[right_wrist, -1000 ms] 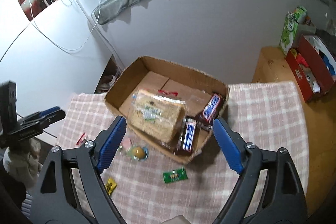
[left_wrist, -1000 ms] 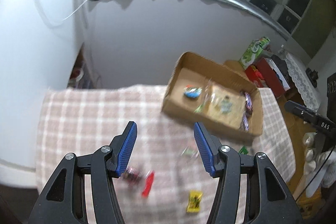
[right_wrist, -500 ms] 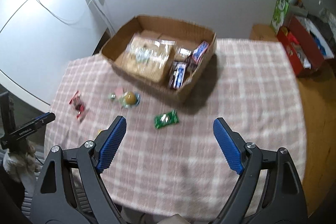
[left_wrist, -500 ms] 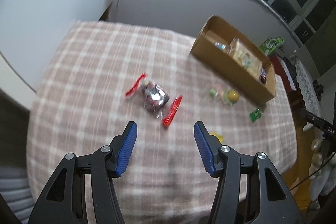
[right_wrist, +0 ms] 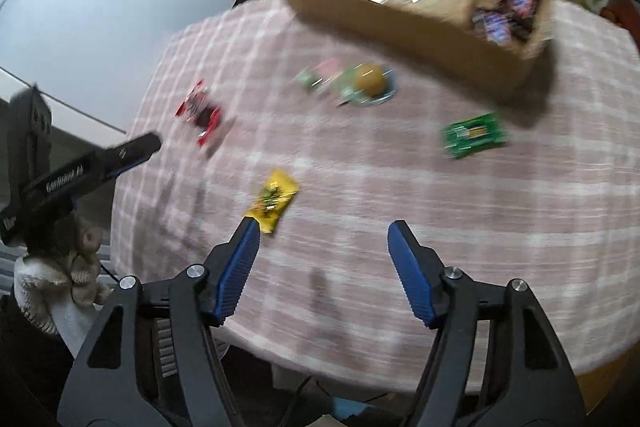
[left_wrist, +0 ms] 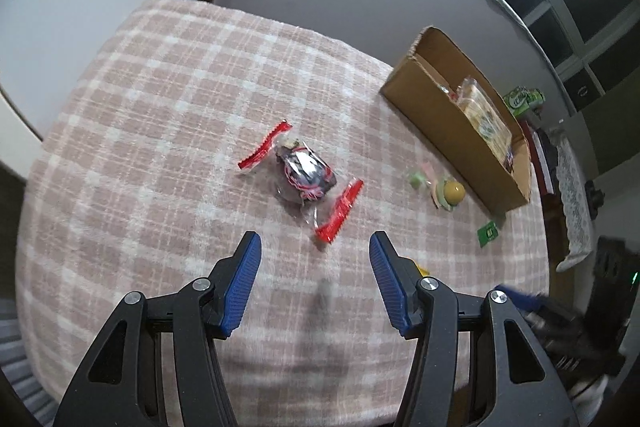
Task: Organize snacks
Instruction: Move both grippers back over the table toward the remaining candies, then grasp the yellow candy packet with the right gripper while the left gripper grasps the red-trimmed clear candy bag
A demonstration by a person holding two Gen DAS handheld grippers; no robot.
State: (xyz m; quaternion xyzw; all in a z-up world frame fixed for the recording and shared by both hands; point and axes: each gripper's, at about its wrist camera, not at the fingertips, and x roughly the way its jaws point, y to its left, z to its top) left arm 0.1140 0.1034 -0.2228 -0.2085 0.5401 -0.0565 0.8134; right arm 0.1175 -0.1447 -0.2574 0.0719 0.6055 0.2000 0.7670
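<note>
The left hand-held gripper point(left_wrist: 315, 277) stands half spread over the bench point(left_wrist: 140, 131), its ribbed blue pads pinching nothing. Just ahead of it lies a clear crinkly packet with red serrated ends point(left_wrist: 301, 174) on the fuzzy pink-and-white checked cloth. Farther right sit a round yellow sweet on a pale wrapper point(left_wrist: 447, 191) and a flat green packet point(left_wrist: 488, 233); beyond them is the open cardboard box point(left_wrist: 448, 135) with a bagged loaf inside.

The right hand-held gripper point(right_wrist: 323, 243) has just been closing, yet its jaws are still apart and empty. A glossy yellow packet point(right_wrist: 274, 198) lies just ahead of its left pad. Farther on lie a green packet point(right_wrist: 473, 135) and the box point(right_wrist: 404, 23), all blurred.
</note>
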